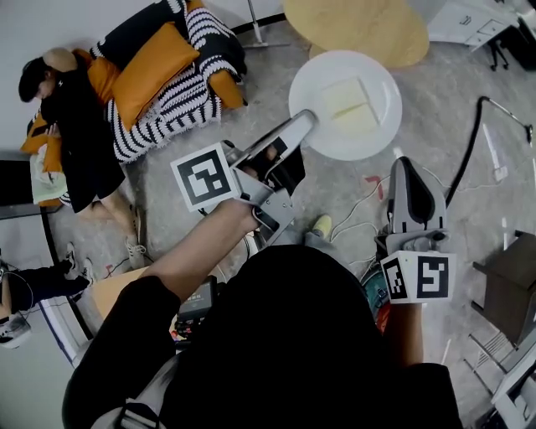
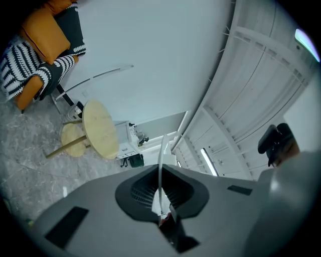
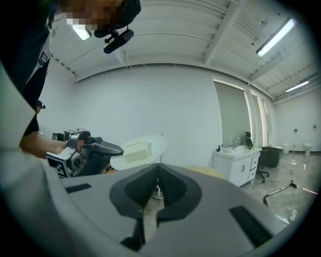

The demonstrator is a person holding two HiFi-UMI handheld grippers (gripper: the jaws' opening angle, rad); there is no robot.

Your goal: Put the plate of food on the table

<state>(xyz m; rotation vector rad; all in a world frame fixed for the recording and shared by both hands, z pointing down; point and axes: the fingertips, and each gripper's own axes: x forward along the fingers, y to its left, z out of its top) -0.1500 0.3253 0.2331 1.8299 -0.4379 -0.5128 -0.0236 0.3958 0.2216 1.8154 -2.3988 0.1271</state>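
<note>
A white plate (image 1: pixel 368 134) with pale yellow blocks of food (image 1: pixel 347 99) hangs in the air above the grey floor. My left gripper (image 1: pixel 308 119) is shut on the plate's near-left rim. In the left gripper view the plate (image 2: pixel 161 155) shows edge-on as a thin white line between the pads. The round wooden table (image 1: pixel 356 29) stands just beyond the plate, and it also shows in the left gripper view, table (image 2: pixel 100 128). My right gripper (image 1: pixel 409 167) hangs to the plate's right, shut and holding nothing. The right gripper view shows the plate (image 3: pixel 155 143), the food (image 3: pixel 136 151) and the left gripper (image 3: pixel 95 150).
An armchair with orange cushions and a striped blanket (image 1: pixel 167 67) stands at the far left, with a person in black (image 1: pixel 79 134) beside it. A black cable (image 1: pixel 469 167) runs across the floor on the right. White cabinets (image 1: pixel 473 21) stand at the far right.
</note>
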